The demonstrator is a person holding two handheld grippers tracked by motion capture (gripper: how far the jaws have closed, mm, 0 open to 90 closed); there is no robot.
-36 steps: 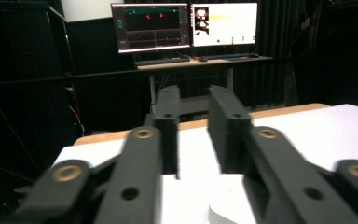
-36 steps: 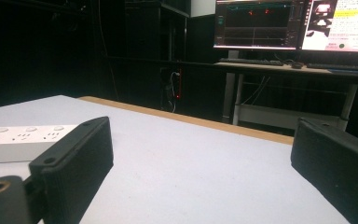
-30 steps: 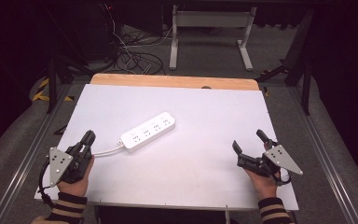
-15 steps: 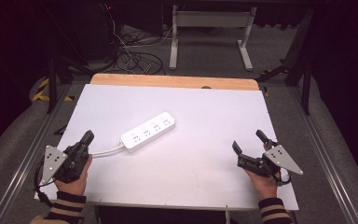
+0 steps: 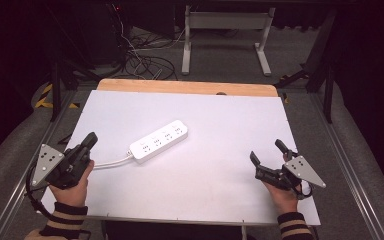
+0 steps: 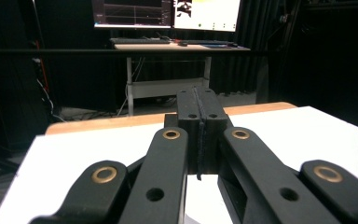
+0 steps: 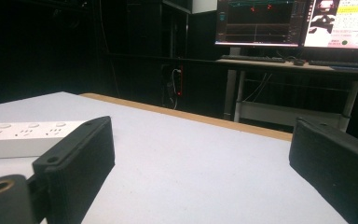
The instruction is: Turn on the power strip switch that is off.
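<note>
- The table takes up the middle of the high view, a white sheet over it with a strip of bare wood along the far edge; it also runs under the jaws in both gripper views.
- Beyond the far edge, a desk with lit monitors stands in the dark (seen over the jaws in both gripper views), cables tangled on the floor nearby.
- The power strip lies flat on the sheet, a little left of centre, angled so its far end points up and right; its white cord trails off the near end toward the left hand.
- In the right gripper view the strip sits at the left edge, just past the left jaw, sockets facing up.
- The left gripper sits at the near left corner, its tip near the cord but apart from the strip; jaws pressed tight together, pads meeting in a thin seam, nothing between them.
- The right gripper rests at the near right, well apart from the strip; jaws spread wide, bare sheet between them (nothing held there).
</note>
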